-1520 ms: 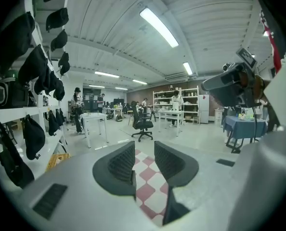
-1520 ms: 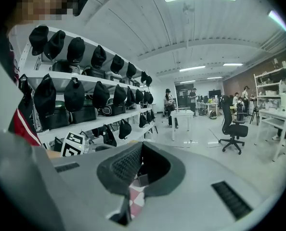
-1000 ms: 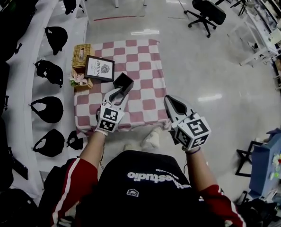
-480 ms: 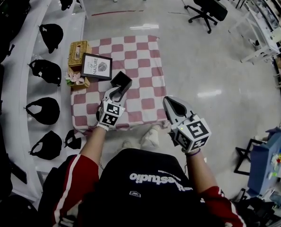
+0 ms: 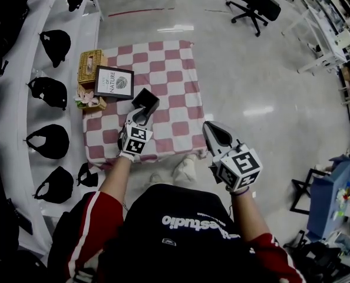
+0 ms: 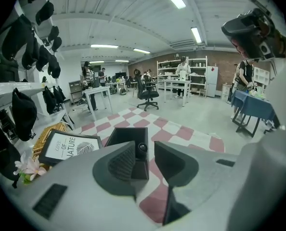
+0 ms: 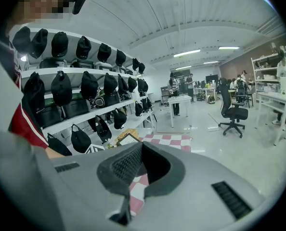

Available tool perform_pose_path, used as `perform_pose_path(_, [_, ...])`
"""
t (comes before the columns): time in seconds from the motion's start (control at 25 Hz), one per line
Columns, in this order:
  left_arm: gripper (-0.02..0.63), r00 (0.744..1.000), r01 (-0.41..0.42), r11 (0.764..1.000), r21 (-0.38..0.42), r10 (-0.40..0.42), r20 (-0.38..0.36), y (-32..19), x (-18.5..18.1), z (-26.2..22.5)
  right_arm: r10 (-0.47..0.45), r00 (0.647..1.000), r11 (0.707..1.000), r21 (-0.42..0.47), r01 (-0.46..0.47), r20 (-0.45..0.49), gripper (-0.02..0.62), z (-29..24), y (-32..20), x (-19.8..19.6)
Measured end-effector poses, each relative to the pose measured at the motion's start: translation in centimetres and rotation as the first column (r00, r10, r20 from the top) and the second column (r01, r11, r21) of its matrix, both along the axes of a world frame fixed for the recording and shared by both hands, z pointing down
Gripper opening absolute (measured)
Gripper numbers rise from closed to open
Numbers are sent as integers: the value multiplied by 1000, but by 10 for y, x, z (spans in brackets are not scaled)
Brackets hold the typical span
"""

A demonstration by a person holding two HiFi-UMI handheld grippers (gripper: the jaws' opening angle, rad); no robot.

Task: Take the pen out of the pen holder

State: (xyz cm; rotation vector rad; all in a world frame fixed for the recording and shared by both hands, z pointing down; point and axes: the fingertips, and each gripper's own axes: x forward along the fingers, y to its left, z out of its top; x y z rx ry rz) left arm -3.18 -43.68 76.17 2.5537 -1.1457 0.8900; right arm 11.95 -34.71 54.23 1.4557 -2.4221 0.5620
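Observation:
A black square pen holder (image 5: 145, 101) stands on the red-and-white checked table (image 5: 178, 69). In the left gripper view the pen holder (image 6: 126, 137) is straight ahead, and the round dark top of a pen (image 6: 142, 147) shows inside it at its right wall. My left gripper (image 5: 141, 116) hovers just short of the holder's near side. This left gripper (image 6: 144, 160) is open, with nothing between the jaws. My right gripper (image 5: 215, 134) hangs off the table's near right corner. The right gripper (image 7: 141, 154) is shut and empty.
A framed print (image 5: 111, 82) leans at the table's left, with a wicker tissue box (image 5: 88, 61) behind it and pink flowers (image 5: 86, 98) beside it. White shelves with black caps (image 5: 45, 90) run along the left. An office chair (image 5: 257, 5) stands far right.
The head camera has drifted, so the table sits higher and further left in view. My left gripper stays pointed at the holder, slightly nearer. The right gripper has hardly moved.

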Motion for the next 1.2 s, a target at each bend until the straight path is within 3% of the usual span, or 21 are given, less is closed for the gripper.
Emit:
perform_pose_path(0.64, [105, 999, 40, 999, -19, -39, 25, -14, 3, 11, 20, 1000, 1000, -10, -20, 3, 0, 0, -4, 15])
perform_pose_path(1.2, [66, 998, 67, 997, 34, -67, 20, -22, -3, -12, 1, 1000, 1000, -5, -1, 13, 0, -2, -4, 11])
